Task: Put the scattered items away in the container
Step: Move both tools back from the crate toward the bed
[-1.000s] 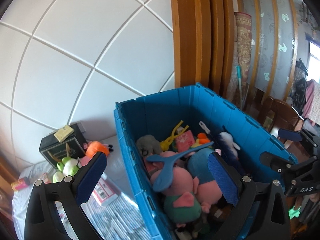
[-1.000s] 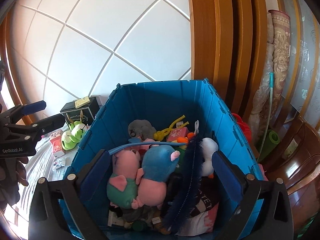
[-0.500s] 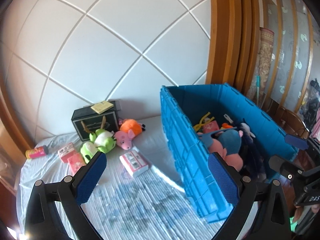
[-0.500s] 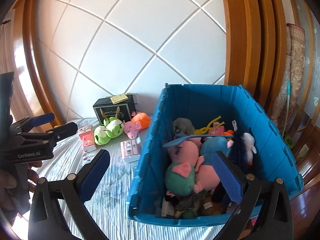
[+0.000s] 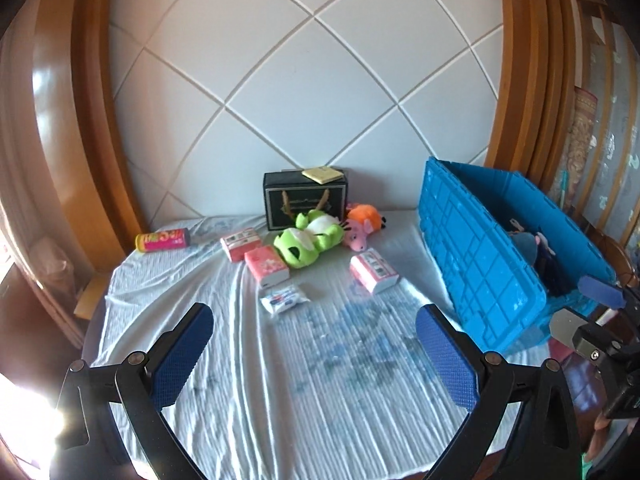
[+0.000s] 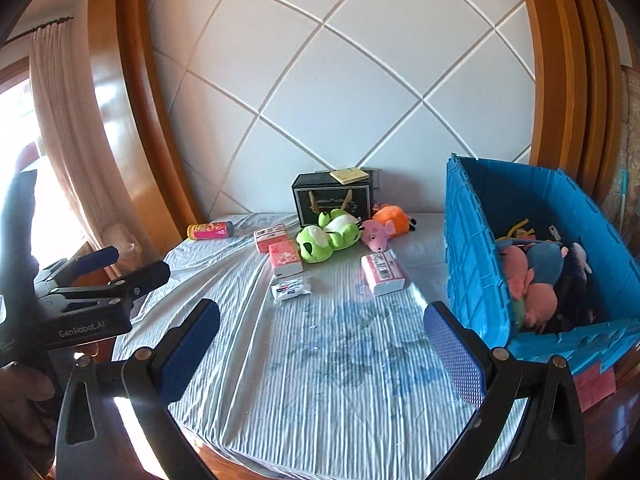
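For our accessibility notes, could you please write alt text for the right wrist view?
The open, empty right claw hovers over a striped sheet scattered with a green plush, pink tissue packs, a pink pig plush and a can. At right is a blue crate full of soft toys; the left claw shows at the left edge.

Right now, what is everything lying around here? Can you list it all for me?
Crate: one, blue, right side of the cloth, holding plush toys.
Frog plush: one, green, middle back.
Pig plush: one, pink and orange, right of the frog.
Tissue packs: three, pink and white, around the frog.
Small packet: one, white, nearer than the packs.
Can: one, yellow and pink, lying far left.
Box: one, black, by the wall, yellow pad on top.
Cloth: one, pale blue striped.
Left gripper: jaws open, empty.
Right gripper: jaws open, empty.
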Demonstrator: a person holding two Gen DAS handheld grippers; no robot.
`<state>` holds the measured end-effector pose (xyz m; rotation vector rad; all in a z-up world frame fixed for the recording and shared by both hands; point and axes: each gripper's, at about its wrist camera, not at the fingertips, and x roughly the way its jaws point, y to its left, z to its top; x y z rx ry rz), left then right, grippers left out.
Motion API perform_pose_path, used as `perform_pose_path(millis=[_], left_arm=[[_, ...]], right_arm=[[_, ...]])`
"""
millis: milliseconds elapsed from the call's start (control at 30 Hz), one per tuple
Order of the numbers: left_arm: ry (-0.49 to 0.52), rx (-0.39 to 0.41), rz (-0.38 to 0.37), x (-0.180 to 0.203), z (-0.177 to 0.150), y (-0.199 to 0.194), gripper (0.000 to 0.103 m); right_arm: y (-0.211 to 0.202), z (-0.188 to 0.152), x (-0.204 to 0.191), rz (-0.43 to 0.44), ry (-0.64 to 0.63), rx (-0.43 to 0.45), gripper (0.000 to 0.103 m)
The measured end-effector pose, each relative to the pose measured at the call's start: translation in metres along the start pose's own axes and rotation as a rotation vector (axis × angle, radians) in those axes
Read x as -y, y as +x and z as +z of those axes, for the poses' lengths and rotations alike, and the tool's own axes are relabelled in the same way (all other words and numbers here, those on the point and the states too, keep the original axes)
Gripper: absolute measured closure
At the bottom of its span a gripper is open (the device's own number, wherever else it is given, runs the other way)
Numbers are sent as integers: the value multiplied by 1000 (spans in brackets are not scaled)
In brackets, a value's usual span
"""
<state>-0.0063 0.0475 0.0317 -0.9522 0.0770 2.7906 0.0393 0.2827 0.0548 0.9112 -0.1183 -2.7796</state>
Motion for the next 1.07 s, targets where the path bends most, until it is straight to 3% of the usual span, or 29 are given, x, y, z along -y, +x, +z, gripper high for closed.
perform_pose_path(millis=[200,433,900,1067], left_arm=[[-13,-16,30,-37,-23,-30,1],[-22,5,78,-55,-31,-57,1],[-26,49,64,-51,-24,-74,0],[-29,100,106,-45,-16,-83,0]], right_arm=[[-18,-21,-46,3,2,-3,0],[-30,-27,-66,-6,-4,10,0],[-37,-27,-62,-2,-26,20,0],[-39,-28,-54,-5,-22,16,0]])
